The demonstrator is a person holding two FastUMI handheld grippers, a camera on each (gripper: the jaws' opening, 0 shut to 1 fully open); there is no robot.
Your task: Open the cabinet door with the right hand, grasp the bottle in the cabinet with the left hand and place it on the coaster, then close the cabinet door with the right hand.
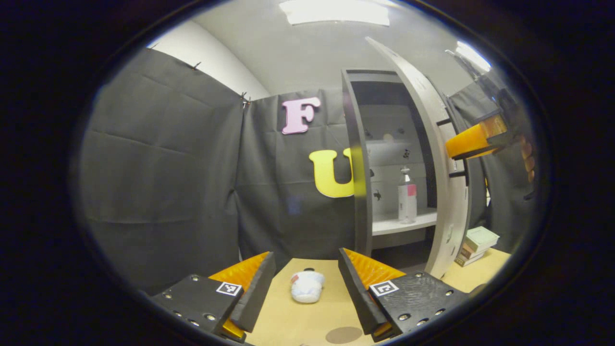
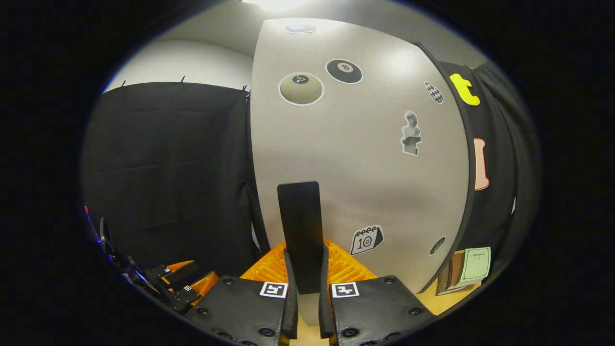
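The grey cabinet (image 1: 358, 158) stands at the back of the table with its door (image 1: 435, 144) swung open. On its white shelf stands a clear bottle (image 1: 407, 196) with a pink label. My left gripper (image 1: 306, 283) is open, low over the table, well short of the cabinet. A round brown coaster (image 1: 343, 334) lies on the table just ahead of it. In the right gripper view my right gripper (image 2: 305, 276) is shut on the door's black handle (image 2: 300, 230), against the sticker-covered door (image 2: 365, 158). From the left gripper view the right gripper (image 1: 473, 142) shows at the door's outer side.
A small white plush toy (image 1: 307, 286) lies on the wooden table (image 1: 298, 322) between my left fingers' line of sight. A stack of books (image 1: 476, 245) sits to the right of the door, also seen as books (image 2: 468, 269) beside the door. Black cloth walls close the booth.
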